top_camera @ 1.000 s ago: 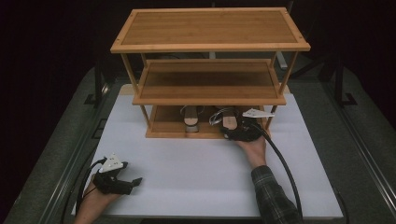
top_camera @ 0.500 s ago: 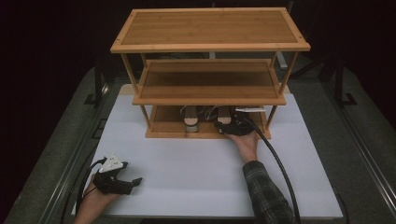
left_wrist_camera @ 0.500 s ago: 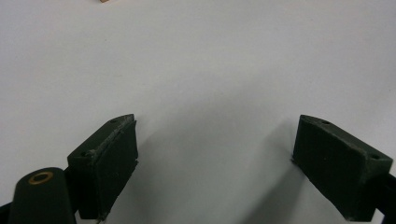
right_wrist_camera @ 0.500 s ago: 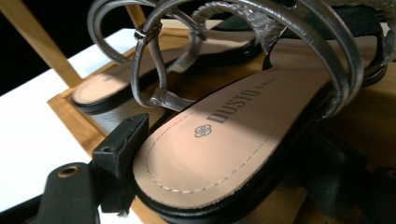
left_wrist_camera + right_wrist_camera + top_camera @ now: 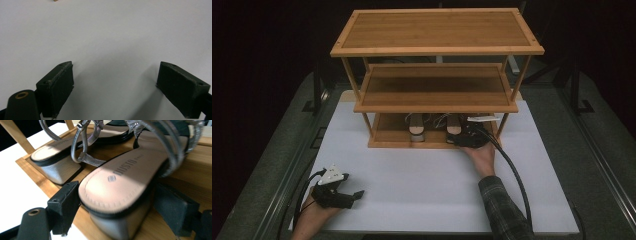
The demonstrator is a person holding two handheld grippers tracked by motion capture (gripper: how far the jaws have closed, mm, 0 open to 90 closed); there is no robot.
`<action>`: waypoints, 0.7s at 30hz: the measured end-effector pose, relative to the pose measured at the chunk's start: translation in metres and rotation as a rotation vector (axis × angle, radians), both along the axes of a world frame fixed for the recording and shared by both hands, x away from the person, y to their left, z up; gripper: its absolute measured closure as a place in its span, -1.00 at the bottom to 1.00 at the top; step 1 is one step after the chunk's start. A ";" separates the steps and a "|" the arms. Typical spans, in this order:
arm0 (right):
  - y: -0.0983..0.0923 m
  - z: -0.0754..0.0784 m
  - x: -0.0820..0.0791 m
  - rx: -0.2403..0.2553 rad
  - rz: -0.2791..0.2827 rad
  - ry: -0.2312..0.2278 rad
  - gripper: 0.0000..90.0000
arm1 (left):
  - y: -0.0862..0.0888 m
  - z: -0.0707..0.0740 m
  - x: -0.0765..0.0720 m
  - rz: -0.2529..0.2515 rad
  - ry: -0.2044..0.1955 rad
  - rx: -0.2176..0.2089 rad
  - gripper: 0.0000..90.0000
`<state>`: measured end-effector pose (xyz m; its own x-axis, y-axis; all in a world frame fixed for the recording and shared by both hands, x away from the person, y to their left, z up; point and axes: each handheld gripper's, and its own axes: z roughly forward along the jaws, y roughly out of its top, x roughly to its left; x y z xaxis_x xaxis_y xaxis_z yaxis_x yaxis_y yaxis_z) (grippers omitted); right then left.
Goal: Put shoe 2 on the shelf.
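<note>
A pair of silver strappy sandals stands on the bottom shelf (image 5: pixel 387 132) of a three-tier bamboo rack (image 5: pixel 437 30). My right gripper (image 5: pixel 460 138) reaches in at the shelf's front edge. Its jaws are shut on the block heel of the right-hand sandal (image 5: pixel 120 185), one pad on each side of my right gripper (image 5: pixel 112 212). That sandal (image 5: pixel 454 125) rests flat on the wood. Its mate (image 5: pixel 52 152) lies just to its left (image 5: pixel 415 125). My left gripper (image 5: pixel 357 195) lies on the white table at the near left, open with nothing between its jaws (image 5: pixel 115 82).
The rack stands at the back of the white tabletop (image 5: pixel 422 190). Its middle shelf (image 5: pixel 437 87) overhangs the sandals closely. A black cable (image 5: pixel 512 175) trails from my right gripper along the sleeve. Dark table rails run down both sides.
My right hand has edged slightly left and inward at the bottom shelf, staying at the sandal's heel. The left gripper has not moved.
</note>
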<state>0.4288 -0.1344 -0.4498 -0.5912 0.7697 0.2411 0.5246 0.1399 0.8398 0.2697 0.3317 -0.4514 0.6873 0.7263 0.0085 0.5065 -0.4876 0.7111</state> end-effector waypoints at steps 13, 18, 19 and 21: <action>0.001 0.002 0.001 -0.037 0.034 -0.035 -0.29 | 0.000 0.000 0.000 -0.001 -0.001 0.001 -0.71; 0.001 0.006 -0.003 -0.033 0.032 -0.034 -0.35 | 0.000 0.000 0.000 0.000 -0.001 0.000 -0.71; 0.000 0.009 -0.005 -0.034 0.032 -0.029 -0.38 | 0.000 0.000 0.000 0.000 0.000 -0.001 -0.71; -0.001 0.013 -0.009 -0.040 0.039 -0.026 -0.43 | 0.000 0.000 0.000 -0.001 -0.001 0.000 -0.71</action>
<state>0.4200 -0.1351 -0.4364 -0.6263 0.7548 0.1952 0.4966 0.1932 0.8462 0.2694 0.3318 -0.4514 0.6878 0.7258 0.0090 0.5056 -0.4880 0.7115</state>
